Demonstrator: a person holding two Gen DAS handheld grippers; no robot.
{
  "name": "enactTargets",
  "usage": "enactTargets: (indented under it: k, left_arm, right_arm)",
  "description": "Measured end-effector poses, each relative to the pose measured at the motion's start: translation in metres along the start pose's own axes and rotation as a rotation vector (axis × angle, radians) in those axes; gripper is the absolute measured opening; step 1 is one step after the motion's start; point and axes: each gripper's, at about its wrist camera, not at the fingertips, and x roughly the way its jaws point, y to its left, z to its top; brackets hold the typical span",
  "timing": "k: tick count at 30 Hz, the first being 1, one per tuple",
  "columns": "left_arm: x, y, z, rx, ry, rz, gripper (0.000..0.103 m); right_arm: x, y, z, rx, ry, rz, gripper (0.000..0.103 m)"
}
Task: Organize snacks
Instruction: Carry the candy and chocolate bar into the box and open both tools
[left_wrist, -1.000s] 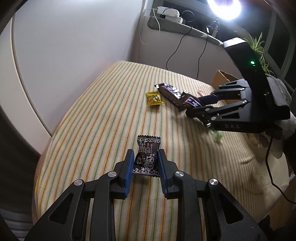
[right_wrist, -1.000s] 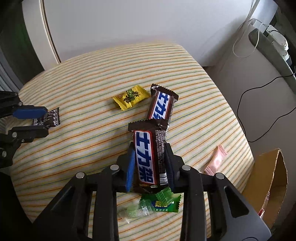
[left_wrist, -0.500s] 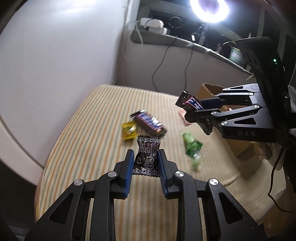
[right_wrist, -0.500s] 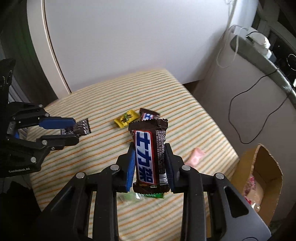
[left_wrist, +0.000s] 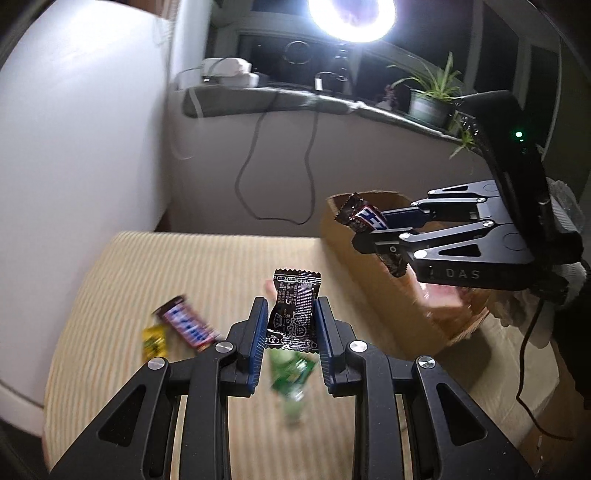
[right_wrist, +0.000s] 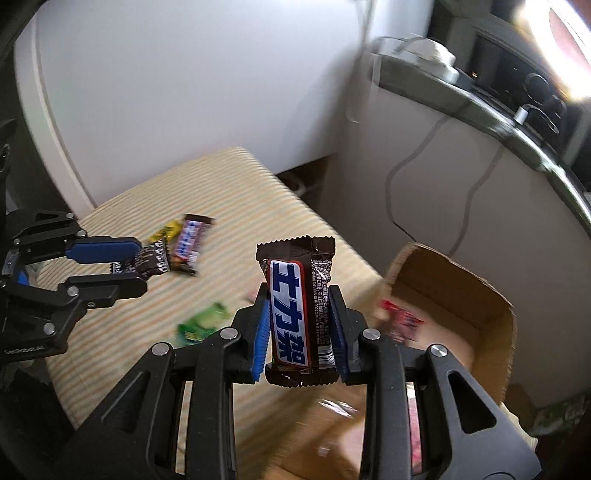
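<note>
My left gripper (left_wrist: 290, 325) is shut on a small black candy packet (left_wrist: 295, 306), held upright above the striped cushion (left_wrist: 184, 266). My right gripper (right_wrist: 299, 332) is shut on a brown chocolate bar (right_wrist: 297, 314) with a blue and white label, lifted near the open cardboard box (right_wrist: 476, 295). In the left wrist view the right gripper (left_wrist: 373, 232) holds that bar (left_wrist: 364, 218) over the box's edge (left_wrist: 369, 195). A second chocolate bar (left_wrist: 186, 326), a yellow candy (left_wrist: 153, 339) and a green candy (left_wrist: 291, 373) lie on the cushion.
The cardboard box stands off the cushion's right side with red and pink packets (right_wrist: 400, 319) inside. A white wall (left_wrist: 74, 147) is on the left, a grey ledge (left_wrist: 295, 99) with cables, a plant (left_wrist: 432, 96) and a bright ring light (left_wrist: 351, 14) behind.
Both grippers have risen off the cushion with their snacks and swung towards the cardboard box. The cushion and loose candies now sit lower and further back in both views.
</note>
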Motion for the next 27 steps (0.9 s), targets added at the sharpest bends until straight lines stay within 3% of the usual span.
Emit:
enactTargets:
  k: [16,27]
  left_arm:
    - [0.064,-0.072,0.037,0.088,0.029,-0.093,0.024]
    - [0.094,-0.104,0.041,0.122,0.072,-0.12,0.024]
  right_arm:
    - [0.007,-0.129,-0.041,0.186,0.043,-0.122,0.03]
    - [0.021,-0.166,-0.056,0.245,0.062,-0.114,0.03]
